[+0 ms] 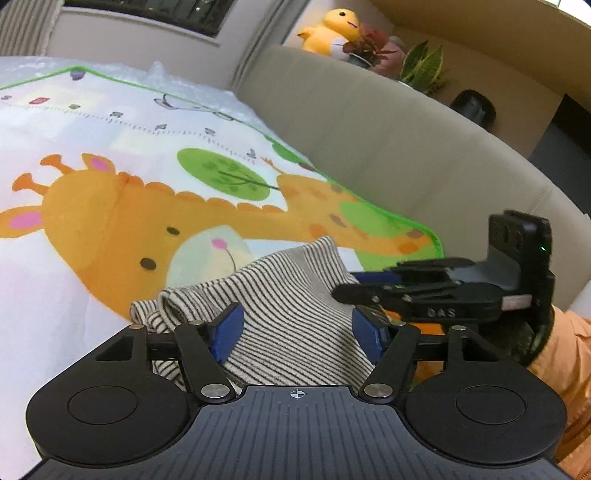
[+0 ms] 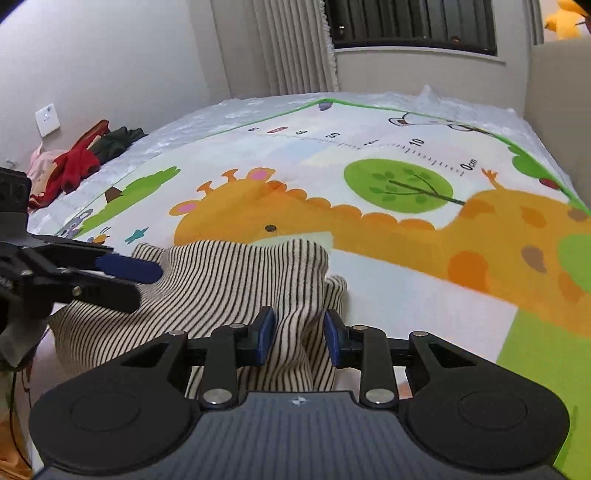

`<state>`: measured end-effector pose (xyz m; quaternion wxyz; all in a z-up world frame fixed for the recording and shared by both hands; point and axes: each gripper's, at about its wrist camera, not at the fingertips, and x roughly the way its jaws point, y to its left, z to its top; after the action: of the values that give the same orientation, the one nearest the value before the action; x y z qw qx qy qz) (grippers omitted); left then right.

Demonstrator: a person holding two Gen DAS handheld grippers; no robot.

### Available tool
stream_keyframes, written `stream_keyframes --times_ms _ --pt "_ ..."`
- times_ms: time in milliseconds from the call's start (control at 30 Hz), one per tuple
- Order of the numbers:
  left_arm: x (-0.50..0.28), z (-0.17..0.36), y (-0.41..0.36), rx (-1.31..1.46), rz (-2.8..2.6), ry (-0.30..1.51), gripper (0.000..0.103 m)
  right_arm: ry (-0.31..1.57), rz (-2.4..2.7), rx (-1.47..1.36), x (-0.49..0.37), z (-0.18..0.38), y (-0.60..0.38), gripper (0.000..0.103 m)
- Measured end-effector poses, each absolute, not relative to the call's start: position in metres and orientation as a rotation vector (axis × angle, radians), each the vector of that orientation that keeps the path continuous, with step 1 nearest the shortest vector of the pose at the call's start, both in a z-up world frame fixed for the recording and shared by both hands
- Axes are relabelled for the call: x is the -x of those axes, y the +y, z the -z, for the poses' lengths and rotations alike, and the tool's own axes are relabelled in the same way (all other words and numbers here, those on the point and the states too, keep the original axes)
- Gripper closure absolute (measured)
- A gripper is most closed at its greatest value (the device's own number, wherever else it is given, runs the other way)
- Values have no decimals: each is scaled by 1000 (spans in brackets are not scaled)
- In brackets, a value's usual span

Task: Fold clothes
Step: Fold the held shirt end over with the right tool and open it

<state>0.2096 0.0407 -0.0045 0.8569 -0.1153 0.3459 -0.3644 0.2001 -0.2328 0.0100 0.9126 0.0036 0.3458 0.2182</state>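
Observation:
A cream garment with thin black stripes (image 1: pixel 280 306) lies bunched at the near edge of a giraffe play mat (image 1: pixel 110 221). My left gripper (image 1: pixel 299 332) is open, its blue pads on either side of the cloth. In the right wrist view the same striped garment (image 2: pixel 236 280) rises in a fold. My right gripper (image 2: pixel 299 338) is partly open with a ridge of the cloth between its pads. The right gripper also shows in the left wrist view (image 1: pixel 354 286), at the garment's right side. The left gripper shows at the left of the right wrist view (image 2: pixel 136 277).
A beige sofa back (image 1: pixel 369 140) runs along the mat's right side, with a yellow plush duck (image 1: pixel 332 29) and potted plants (image 1: pixel 421 66) behind it. A pile of red, pink and dark green clothes (image 2: pixel 77 158) lies at the mat's far left by the wall.

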Motion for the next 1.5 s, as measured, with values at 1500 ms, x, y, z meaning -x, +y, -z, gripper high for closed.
stream_keyframes --times_ms 1500 --pt "-218 23 43 216 763 665 28 509 -337 -116 -152 -17 -208 51"
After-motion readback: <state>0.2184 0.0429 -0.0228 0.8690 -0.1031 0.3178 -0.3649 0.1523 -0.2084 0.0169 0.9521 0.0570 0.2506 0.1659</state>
